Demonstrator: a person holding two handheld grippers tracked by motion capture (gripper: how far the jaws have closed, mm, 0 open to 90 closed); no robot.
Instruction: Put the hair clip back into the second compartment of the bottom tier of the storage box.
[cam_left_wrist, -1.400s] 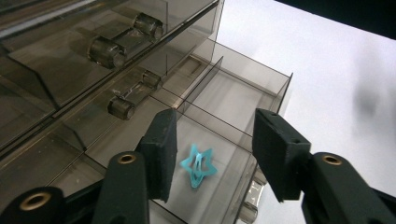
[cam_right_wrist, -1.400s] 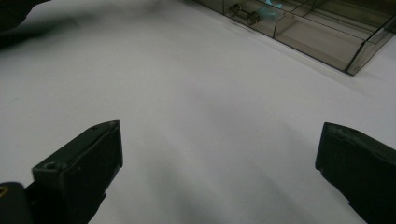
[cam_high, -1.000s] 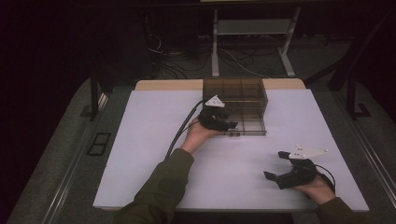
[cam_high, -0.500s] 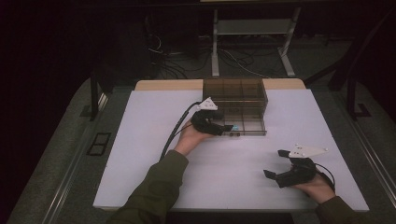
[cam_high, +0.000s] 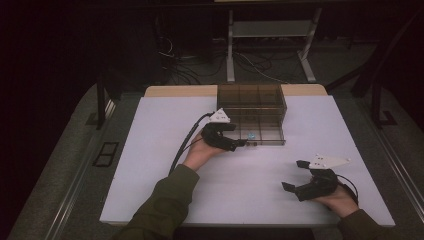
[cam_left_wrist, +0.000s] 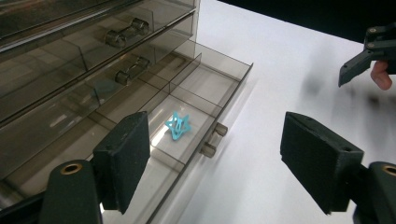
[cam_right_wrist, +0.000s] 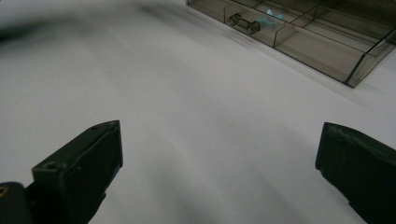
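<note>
While the left gripper (cam_left_wrist: 215, 158) hangs released before the pulled-out drawer (cam_left_wrist: 212, 100), a blue star (cam_left_wrist: 178, 126) lies inside. The right gripper (cam_high: 299, 176) is released too, above the table (cam_high: 150, 150).

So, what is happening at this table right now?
A person holds tongs in each hand at a white table. The left tongs are open beside the pulled-out bottom drawer of a small clear cabinet. A blue star lies in one compartment of that drawer, untouched. The right tongs are open too, holding nothing, off by the near right edge.
</note>
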